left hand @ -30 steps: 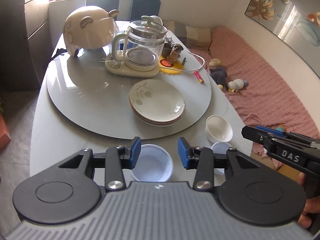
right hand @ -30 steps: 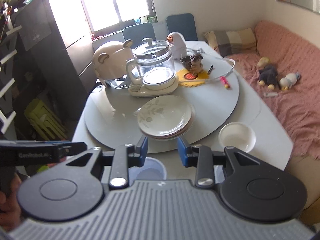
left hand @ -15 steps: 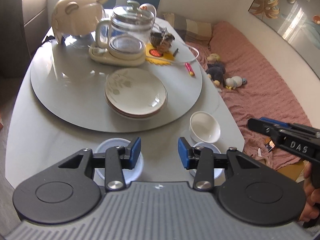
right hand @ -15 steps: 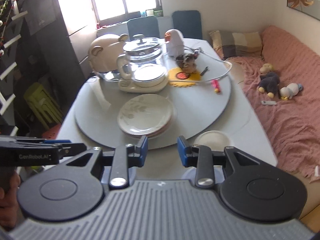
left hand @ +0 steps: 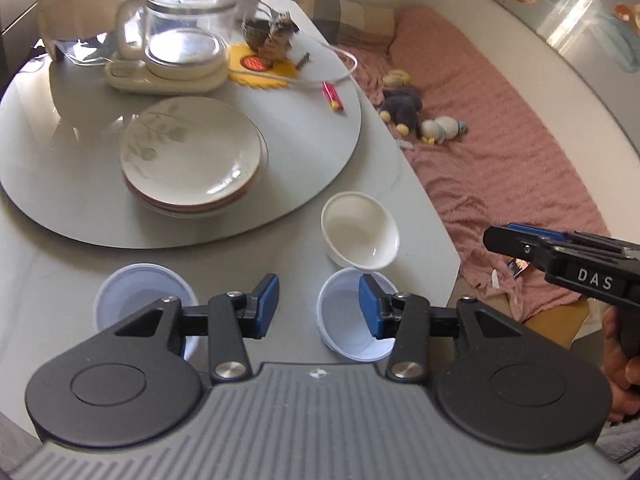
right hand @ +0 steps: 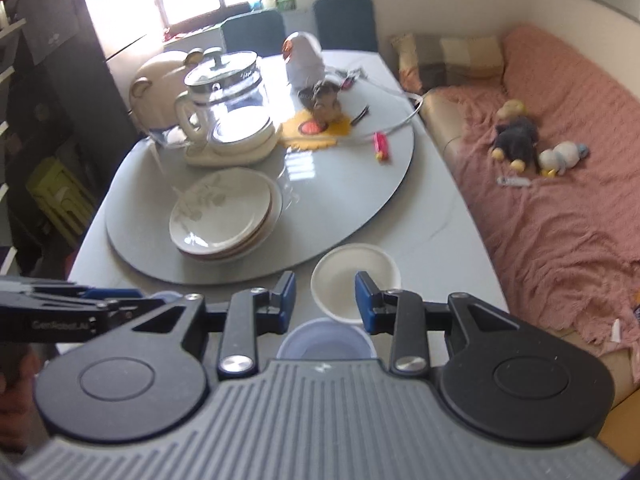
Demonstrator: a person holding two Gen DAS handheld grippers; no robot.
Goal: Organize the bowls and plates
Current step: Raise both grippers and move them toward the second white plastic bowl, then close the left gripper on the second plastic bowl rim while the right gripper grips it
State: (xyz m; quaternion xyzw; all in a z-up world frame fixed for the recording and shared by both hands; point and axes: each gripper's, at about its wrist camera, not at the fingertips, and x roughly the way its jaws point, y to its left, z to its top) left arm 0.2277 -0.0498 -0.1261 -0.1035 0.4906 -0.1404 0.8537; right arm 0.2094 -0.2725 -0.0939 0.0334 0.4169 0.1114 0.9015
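Note:
A stack of cream plates (left hand: 192, 156) (right hand: 224, 212) rests on the grey turntable (left hand: 312, 128). In front of it on the table stand a white bowl (left hand: 360, 232) (right hand: 352, 276) and two pale blue bowls (left hand: 136, 292) (left hand: 344, 336). My left gripper (left hand: 318, 300) hovers between the blue bowls with its jaws opening and nothing between them. My right gripper (right hand: 325, 292) hangs open over the white bowl's near rim, with a pale blue bowl (right hand: 324, 340) just under it. Neither gripper touches a bowl.
A glass kettle (left hand: 184, 36) and a cream pig-shaped appliance (right hand: 160, 80) stand at the back of the turntable, with a small figure on a yellow mat (left hand: 264, 68) and a red lighter (left hand: 332, 96). A pink-covered sofa (right hand: 560, 200) with soft toys lies to the right.
Both grippers have slid rightward along the table's near edge and come lower. The white bowl and the right-hand blue bowl now sit in front of the fingers.

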